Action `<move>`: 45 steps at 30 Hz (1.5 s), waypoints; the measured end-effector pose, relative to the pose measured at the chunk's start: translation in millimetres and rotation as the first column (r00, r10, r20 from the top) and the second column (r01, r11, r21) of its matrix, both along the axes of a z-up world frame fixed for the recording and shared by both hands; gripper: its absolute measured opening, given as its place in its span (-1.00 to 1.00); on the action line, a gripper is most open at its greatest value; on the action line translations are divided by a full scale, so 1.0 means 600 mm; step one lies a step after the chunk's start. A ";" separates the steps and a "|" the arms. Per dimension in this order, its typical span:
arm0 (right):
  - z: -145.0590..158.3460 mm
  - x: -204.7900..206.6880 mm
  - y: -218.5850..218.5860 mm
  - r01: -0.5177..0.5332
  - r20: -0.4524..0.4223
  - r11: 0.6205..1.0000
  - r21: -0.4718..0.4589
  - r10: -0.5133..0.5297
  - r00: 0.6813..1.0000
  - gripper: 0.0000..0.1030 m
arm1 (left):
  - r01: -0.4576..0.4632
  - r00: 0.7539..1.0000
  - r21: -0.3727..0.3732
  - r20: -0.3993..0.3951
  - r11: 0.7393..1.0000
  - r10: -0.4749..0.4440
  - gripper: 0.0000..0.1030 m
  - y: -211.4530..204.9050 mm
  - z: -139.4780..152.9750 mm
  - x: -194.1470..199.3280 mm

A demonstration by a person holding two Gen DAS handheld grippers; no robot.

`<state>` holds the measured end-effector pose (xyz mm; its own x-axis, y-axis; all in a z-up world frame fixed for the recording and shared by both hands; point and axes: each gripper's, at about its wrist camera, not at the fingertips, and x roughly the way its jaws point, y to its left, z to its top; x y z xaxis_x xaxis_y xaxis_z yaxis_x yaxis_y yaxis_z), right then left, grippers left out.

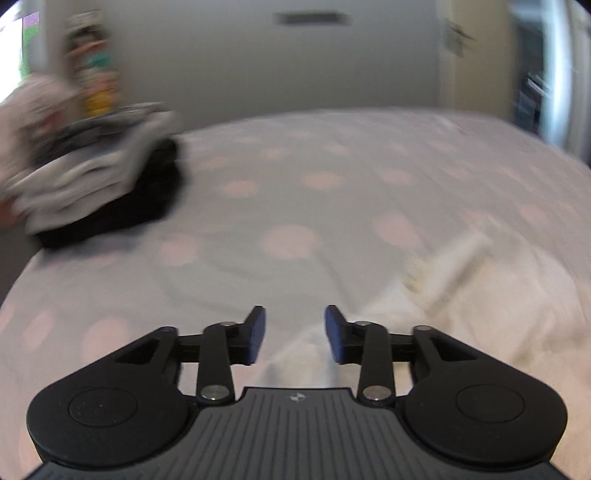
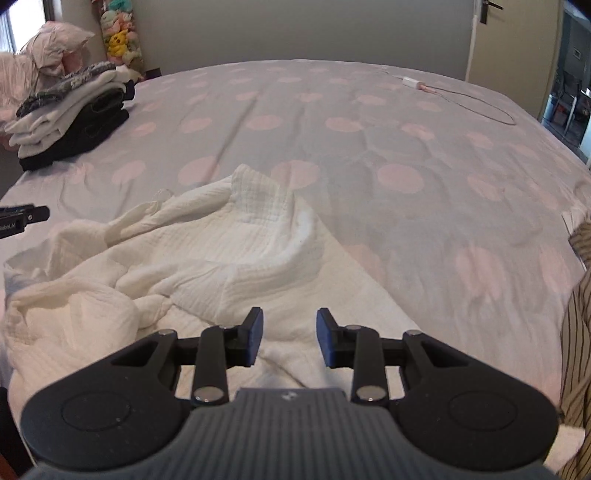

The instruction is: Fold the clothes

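Observation:
A crumpled white textured garment (image 2: 207,258) lies spread on the near part of the bed. My right gripper (image 2: 290,338) hovers open just above its near edge, nothing between its blue pads. In the blurred left wrist view the same white garment (image 1: 480,295) lies to the right and under my left gripper (image 1: 295,338), which is open and holds nothing. Part of the left gripper (image 2: 22,218) shows at the left edge of the right wrist view, beyond the garment's left side.
A stack of folded clothes (image 2: 70,118) (image 1: 96,177) sits at the far left of the bed (image 2: 369,147). Pillows (image 2: 55,48) and plush toys (image 2: 118,33) lie behind it. A white cable with a plug (image 2: 454,92) lies far right. Striped fabric (image 2: 576,332) hangs at the right edge.

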<state>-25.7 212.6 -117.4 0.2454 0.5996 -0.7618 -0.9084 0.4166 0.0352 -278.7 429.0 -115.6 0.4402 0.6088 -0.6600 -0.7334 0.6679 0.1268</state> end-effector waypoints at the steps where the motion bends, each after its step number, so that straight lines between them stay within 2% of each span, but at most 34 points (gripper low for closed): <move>1: -0.003 0.003 0.008 -0.003 0.004 1.000 -0.009 0.003 1.000 -0.31 | 0.046 0.999 -0.013 -0.024 0.999 -0.046 -0.08 0.003 -0.005 0.011; 4: -0.013 0.016 0.028 -0.007 0.009 1.000 -0.028 0.007 1.000 -0.28 | 0.090 0.995 -0.044 -0.026 0.995 -0.092 -0.05 0.014 -0.025 0.019; 6: -0.021 0.025 0.039 -0.009 0.007 0.999 -0.041 0.009 1.000 -0.19 | 0.125 0.991 -0.049 -0.045 0.991 -0.128 0.09 0.016 -0.036 0.024; 10: -0.035 0.044 0.064 -0.026 0.031 0.997 -0.078 0.029 0.999 -0.06 | 0.192 0.977 -0.061 -0.082 0.979 -0.197 0.10 0.020 -0.059 0.034; 12: -0.038 0.056 0.079 -0.035 0.054 0.996 -0.086 0.040 0.998 -0.06 | 0.165 0.981 -0.058 -0.094 0.984 -0.170 0.12 0.033 -0.069 0.025; 16: -0.047 0.084 0.114 -0.049 0.081 0.995 -0.092 0.056 0.995 0.20 | 0.134 0.984 -0.091 -0.104 0.987 -0.143 0.12 0.053 -0.088 0.022; 19: -0.056 0.110 0.144 -0.034 0.087 0.995 -0.090 0.042 0.995 0.20 | 0.115 0.987 -0.122 -0.098 0.986 -0.128 0.12 0.060 -0.096 0.019; 21: -0.061 0.130 0.161 -0.010 0.060 0.998 -0.063 0.013 0.998 0.20 | 0.090 0.992 -0.152 -0.074 0.984 -0.102 0.13 0.068 -0.096 0.015; 24: -0.074 0.166 0.183 0.043 -0.033 0.999 -0.017 -0.043 0.999 0.17 | 0.061 0.997 -0.179 -0.044 0.982 -0.070 0.12 0.076 -0.096 0.011; 26: -0.088 0.184 0.196 0.074 -0.100 0.997 -0.007 -0.074 0.992 0.03 | 0.059 0.997 -0.178 -0.039 0.982 -0.067 0.03 0.075 -0.095 0.012; 27: -0.096 0.184 0.201 0.079 -0.108 0.997 -0.015 -0.080 0.991 0.03 | 0.070 0.996 -0.174 -0.042 0.982 -0.079 -0.10 0.073 -0.094 0.015; 30: -0.104 0.158 0.203 0.040 -0.071 0.999 -0.014 -0.041 0.997 -0.01 | 0.094 0.994 -0.173 -0.039 0.980 -0.102 -0.33 0.070 -0.094 0.021; 31: -0.103 0.148 0.201 0.019 -0.067 1.000 -0.013 -0.020 0.998 -0.14 | 0.097 0.994 -0.171 -0.042 0.981 -0.105 -0.35 0.069 -0.095 0.023; 32: -0.102 0.137 0.199 -0.001 -0.064 1.000 -0.013 0.000 0.998 -0.38 | 0.097 0.993 -0.168 -0.043 0.981 -0.105 -0.38 0.069 -0.096 0.024; 33: -0.101 0.128 0.197 -0.020 -0.060 1.000 -0.013 0.019 0.998 -0.52 | 0.096 0.994 -0.170 -0.039 0.981 -0.104 -0.47 0.069 -0.096 0.025; 34: -0.099 0.120 0.195 -0.031 -0.056 0.999 -0.014 0.030 0.998 -0.79 | 0.096 0.994 -0.176 -0.032 0.980 -0.103 -0.53 0.068 -0.097 0.026; 35: -0.096 0.115 0.192 -0.034 -0.051 0.999 -0.016 0.033 0.998 -0.89 | 0.095 0.995 -0.177 -0.027 0.980 -0.101 -0.61 0.068 -0.097 0.026; 40: -0.055 0.093 0.172 0.012 0.027 1.000 0.028 -0.013 1.000 -0.93 | 0.045 0.999 -0.160 0.024 0.986 -0.042 -0.73 0.064 -0.083 0.016; 42: -0.021 0.086 0.165 0.024 0.082 0.998 0.055 -0.029 0.996 -0.93 | 0.001 0.998 -0.145 0.057 0.989 0.008 -0.75 0.068 -0.070 0.006; 45: 0.043 0.070 0.155 0.036 0.179 0.994 0.105 -0.055 0.982 -0.94 | -0.059 0.985 -0.149 0.154 0.987 0.082 -0.76 0.077 -0.045 -0.015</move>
